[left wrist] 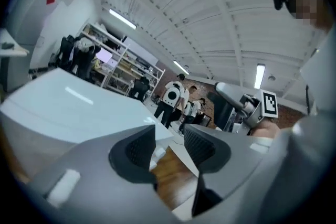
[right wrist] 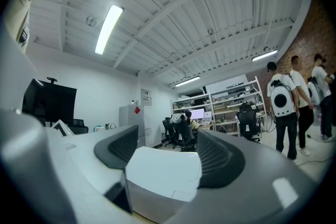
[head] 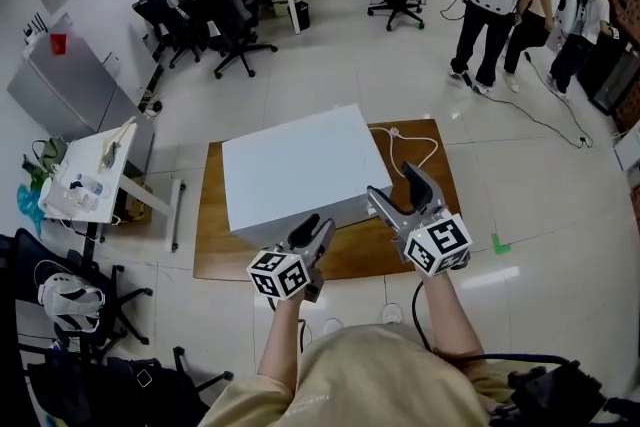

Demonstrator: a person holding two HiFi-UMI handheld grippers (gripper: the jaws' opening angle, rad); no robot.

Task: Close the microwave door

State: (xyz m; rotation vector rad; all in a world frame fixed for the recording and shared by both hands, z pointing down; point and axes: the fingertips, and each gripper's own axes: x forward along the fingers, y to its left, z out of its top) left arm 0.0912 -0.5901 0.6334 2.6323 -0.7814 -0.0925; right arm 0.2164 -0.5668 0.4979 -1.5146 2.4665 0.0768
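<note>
White microwave (head: 290, 165) blocking the middle of the wooden board (head: 215, 245), free strip of bare wood along its front and right side, white cable (head: 436, 143) looping over the right strip, left gripper (head: 315, 230) and right gripper (head: 393, 185) just beside the front edge

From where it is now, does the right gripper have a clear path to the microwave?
Probably yes. The right gripper, open and empty, hovers just off the near right corner of the microwave, and nothing shows between them.

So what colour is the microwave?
The microwave is white all over, sitting on a brown wooden table. The head view shows it best.
</note>
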